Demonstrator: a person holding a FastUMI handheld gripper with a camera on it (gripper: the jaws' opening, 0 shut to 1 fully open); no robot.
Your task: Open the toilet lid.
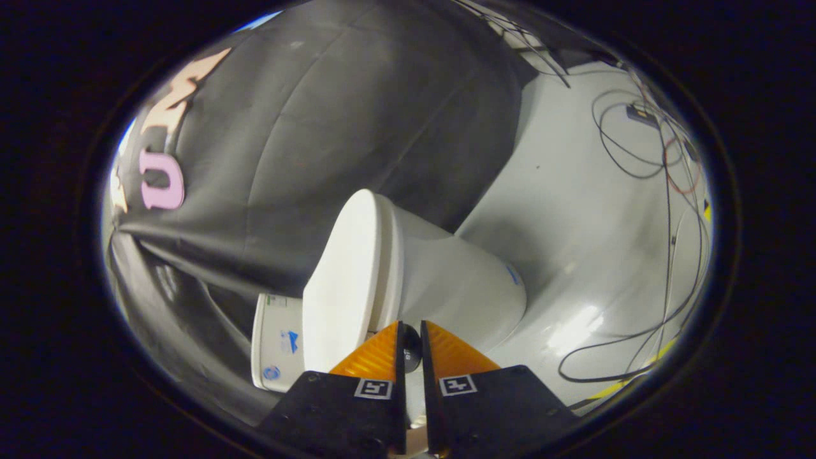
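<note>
In the gripper view, the gripper (411, 338) at bottom centre has its fingers nearly together around a small dark knob (412, 349), with the toilet lid (341, 280) just beyond at centre-left, so a twisting pull could slip the grip.

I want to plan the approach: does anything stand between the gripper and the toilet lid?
Nothing visible does. The gripper has its fingers nearly together, with only a narrow gap, and the closed toilet lid lies just ahead of them, its edge beside the fingertips. Loose cables lie on the floor, off to the side.
</note>
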